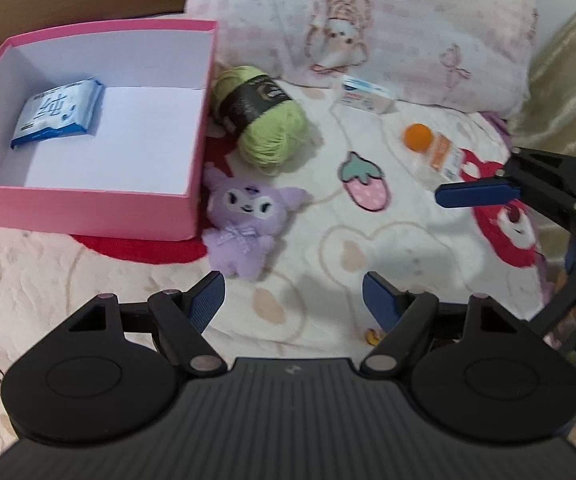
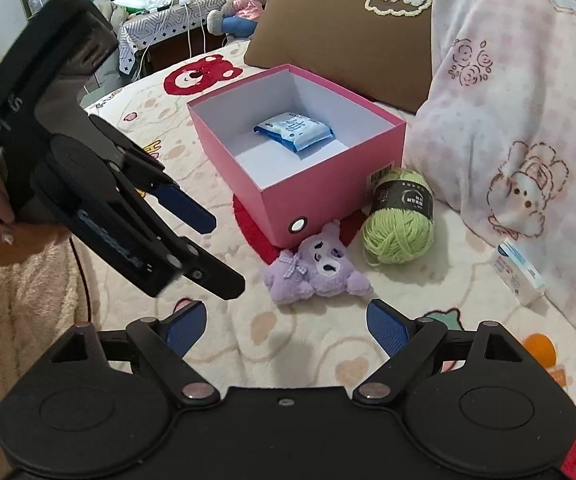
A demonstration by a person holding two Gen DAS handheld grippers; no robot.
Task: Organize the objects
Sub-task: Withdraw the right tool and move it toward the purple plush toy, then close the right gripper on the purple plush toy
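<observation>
Plush toy (image 1: 244, 220) just beyond left fingers (image 1: 208, 300) (spread, empty)

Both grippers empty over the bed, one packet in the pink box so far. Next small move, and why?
Probably lower the left gripper onto the purple plush toy and close. Its jaws stand open and empty, and the toy lies just ahead of them, beside the pink cardboard box that so far holds only the blue-and-white tissue packet. The right gripper is open too.
</observation>
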